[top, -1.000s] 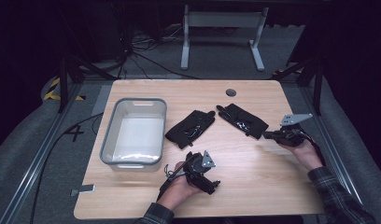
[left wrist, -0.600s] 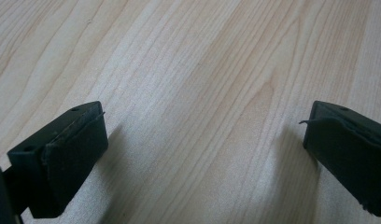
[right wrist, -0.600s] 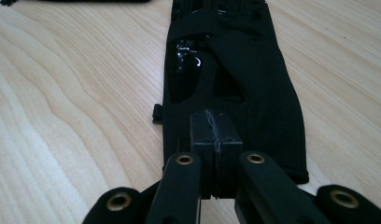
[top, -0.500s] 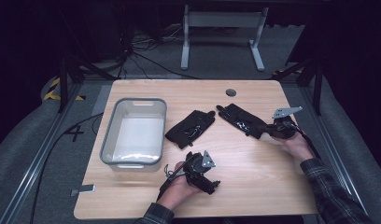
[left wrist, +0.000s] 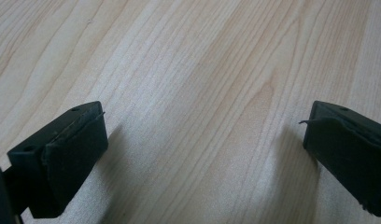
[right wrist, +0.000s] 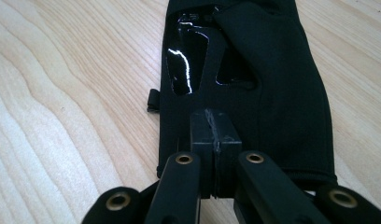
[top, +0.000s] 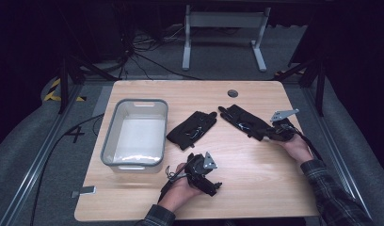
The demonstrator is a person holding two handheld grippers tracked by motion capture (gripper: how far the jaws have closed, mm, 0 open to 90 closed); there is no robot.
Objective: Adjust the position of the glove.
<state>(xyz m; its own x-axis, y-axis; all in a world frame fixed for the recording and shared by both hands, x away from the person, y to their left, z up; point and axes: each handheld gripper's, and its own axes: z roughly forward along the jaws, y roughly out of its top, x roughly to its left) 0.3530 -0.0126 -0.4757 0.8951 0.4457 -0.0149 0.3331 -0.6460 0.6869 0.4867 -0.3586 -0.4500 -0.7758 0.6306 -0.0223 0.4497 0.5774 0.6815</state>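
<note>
High view first: a pale wooden table, and on its left part stands a grey plastic bin, open at the top. Just right of the bin lies a black glove, and right of that, near it but apart, a second black glove stretched on a slant toward the table's right edge.

Over on the right, the person's right hand comes in with the right gripper, its tip right at the cuff end of that second glove. The right gripper view settles it: the jaws are pressed together with no gap between them, and they sit on the edge of the glove's cuff. Whether fabric is actually pinched between them cannot be told from here; the jaws meet over the cloth, that much is clear. Shiny patches glint on the glove's upper part, and a small tab sticks out at its left edge.

Now to the near side: the left hand holds the left gripper low over bare wood, in front of the bin and the first glove, well apart from both. The left gripper view shows its two jaws spread wide, with wood grain between them; the left gripper is released and holds nothing.
</note>
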